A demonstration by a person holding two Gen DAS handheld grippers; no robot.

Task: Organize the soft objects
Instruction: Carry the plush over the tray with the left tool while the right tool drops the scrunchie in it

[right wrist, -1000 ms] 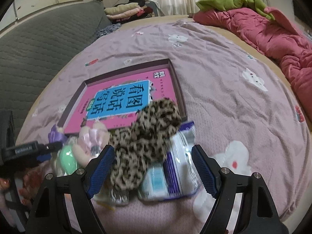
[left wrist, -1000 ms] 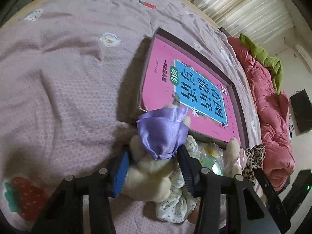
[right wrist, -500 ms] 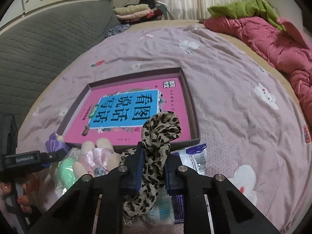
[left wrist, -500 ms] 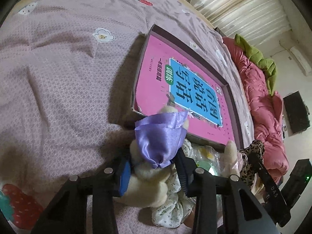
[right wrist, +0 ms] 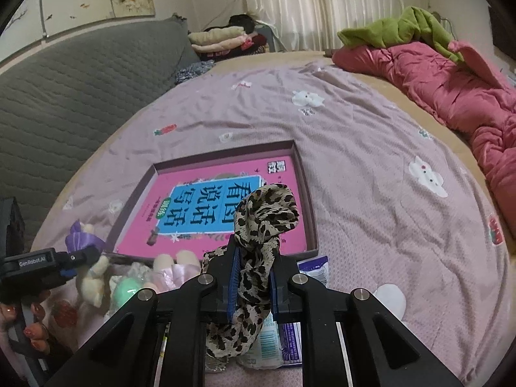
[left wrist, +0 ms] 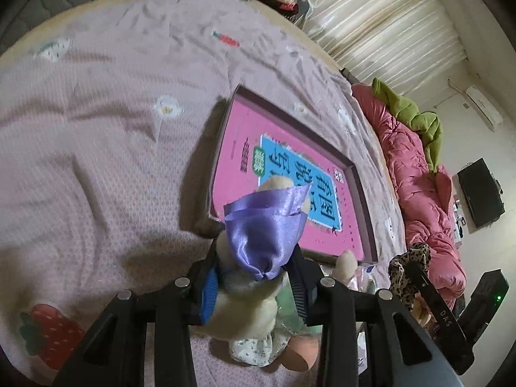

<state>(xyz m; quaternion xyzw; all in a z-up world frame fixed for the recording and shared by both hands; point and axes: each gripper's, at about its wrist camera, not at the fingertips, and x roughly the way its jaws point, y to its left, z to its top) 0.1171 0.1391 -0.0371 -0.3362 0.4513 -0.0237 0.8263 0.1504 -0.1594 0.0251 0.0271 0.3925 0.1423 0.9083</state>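
Note:
My left gripper is shut on a cream plush toy with a purple satin bow and holds it lifted off the bed, just short of the shallow box with the pink book inside. My right gripper is shut on a leopard-print scrunchie, lifted before the near edge of the same box. The left gripper and its plush toy show at the left in the right wrist view. The scrunchie shows at the right in the left wrist view.
A pile of soft things lies near the box's front edge: a second cream plush, a green ball, a floral scrunchie, plastic packets. A pink quilt lies along the right. A grey headboard stands at the left.
Both grippers closed on their items and lifted them. The right jaws went from wide open to shut on the scrunchie. The left gripper rose with the plush toy toward the box.

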